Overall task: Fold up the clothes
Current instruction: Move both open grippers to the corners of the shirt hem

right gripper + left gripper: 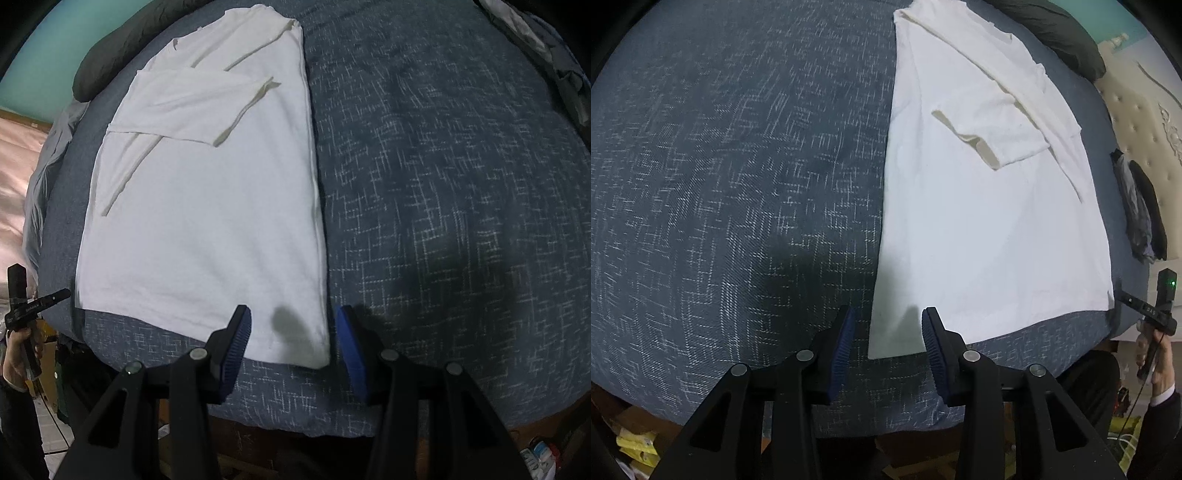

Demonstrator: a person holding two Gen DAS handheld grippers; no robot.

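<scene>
Both jaws wide, empty: left gripper (pixel 888 325) and right gripper (pixel 291 325) straddle hem corners of white cotton T-shirt (pixel 979 221), sleeves folded in. Best pinch both layers, lift evenly toward 12 o'clock over speckled navy bedspread (pixel 738 184).

A bed (pixel 738 184) with a blue flecked cover carries everything. A white shirt (pixel 979 221) lies flat on it, sleeves folded in. A dark pillow (pixel 1060 33) sits at the far edge.

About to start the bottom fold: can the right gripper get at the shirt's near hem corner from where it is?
Probably yes. The right gripper is open, its fingers straddling the white shirt's near corner; only bare bedspread lies around it.
</scene>
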